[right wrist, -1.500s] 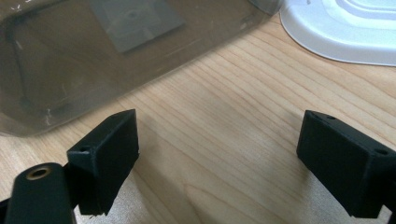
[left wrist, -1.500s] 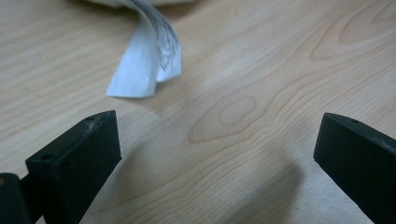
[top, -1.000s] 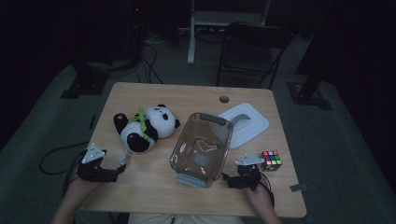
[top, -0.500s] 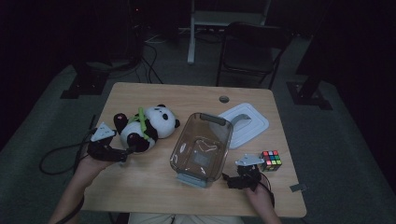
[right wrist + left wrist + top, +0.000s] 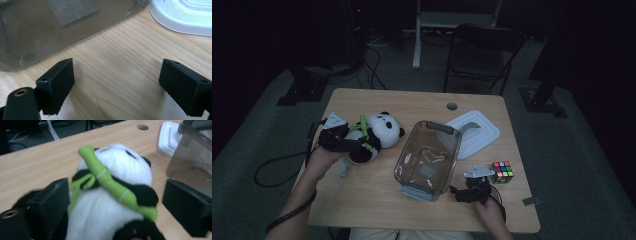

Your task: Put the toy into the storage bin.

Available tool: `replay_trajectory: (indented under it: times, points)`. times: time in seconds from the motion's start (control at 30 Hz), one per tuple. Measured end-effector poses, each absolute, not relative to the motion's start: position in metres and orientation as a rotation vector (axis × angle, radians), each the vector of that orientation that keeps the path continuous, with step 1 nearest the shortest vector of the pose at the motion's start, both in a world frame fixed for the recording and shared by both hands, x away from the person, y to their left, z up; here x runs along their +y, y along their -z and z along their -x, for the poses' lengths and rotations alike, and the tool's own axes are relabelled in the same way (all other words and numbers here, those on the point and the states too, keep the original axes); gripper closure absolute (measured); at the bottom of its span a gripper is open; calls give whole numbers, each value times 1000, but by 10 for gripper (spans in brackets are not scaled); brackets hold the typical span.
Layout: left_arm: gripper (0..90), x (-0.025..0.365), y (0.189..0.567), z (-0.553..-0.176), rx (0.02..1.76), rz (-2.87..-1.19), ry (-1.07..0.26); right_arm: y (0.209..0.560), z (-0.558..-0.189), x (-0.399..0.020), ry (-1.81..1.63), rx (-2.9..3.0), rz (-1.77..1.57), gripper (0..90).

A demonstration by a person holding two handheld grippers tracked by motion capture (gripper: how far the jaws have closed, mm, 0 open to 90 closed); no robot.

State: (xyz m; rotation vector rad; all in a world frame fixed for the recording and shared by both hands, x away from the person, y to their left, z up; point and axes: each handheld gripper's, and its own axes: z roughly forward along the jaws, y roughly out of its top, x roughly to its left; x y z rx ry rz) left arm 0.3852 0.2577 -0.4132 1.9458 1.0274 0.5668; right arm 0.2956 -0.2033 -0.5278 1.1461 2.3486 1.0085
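A black-and-white plush panda (image 5: pixel 374 135) holding a green bamboo stick (image 5: pixel 112 187) lies at the table's left. My left gripper (image 5: pixel 348 142) is open, with its jaws on either side of the panda's body (image 5: pixel 100 215). The left jaw touches the plush and the right jaw stands clear of it. My right gripper (image 5: pixel 462 192) rests open on the wood near the front right, with nothing between its fingers (image 5: pixel 57 80). It points at the near end of a clear plastic container (image 5: pixel 404 155).
The container's smoky wall (image 5: pixel 50 30) is just ahead of the right jaws. Its white lid (image 5: pixel 477 131) lies behind it to the right, and a Rubik's cube (image 5: pixel 502 171) sits beside my right gripper. A cable hole (image 5: pixel 452 106) is near the far edge.
My left gripper has moved away from the front left of the table, forward and right, up to the panda; its jaws now straddle the plush. The right gripper has stayed put.
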Motion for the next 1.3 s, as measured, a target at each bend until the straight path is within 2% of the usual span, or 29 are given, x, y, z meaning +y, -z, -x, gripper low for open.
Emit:
replay_trajectory:
  times: [0.03,0.3,0.37,0.57,0.67,0.93,1.1,1.3]
  points:
    - [158,257,413,-388,1034,-1936,-558,528,-296,-203,-1009,2349,-1147,126]
    - [167,253,418,-414,1114,-1952,-532,528,-295,-203,-1008,2347,-1149,126]
    - [231,250,421,-419,1121,-1959,-523,528,-295,-203,-1007,2347,-1149,126]
    - [280,238,431,-425,1167,-1989,-530,528,-295,-203,-1008,2347,-1149,126]
    - [470,240,432,-425,1201,-1985,-584,528,-295,-203,-1007,2347,-1148,126]
    - [639,235,434,-421,1192,-2003,-631,528,-295,-202,-1005,2343,-1154,122]
    - [684,239,433,-420,1217,-1944,-623,527,-297,-203,-1023,2334,-1179,122]
    - [690,241,429,-416,1221,-1891,-626,524,-297,-200,-1074,2349,-1158,122]
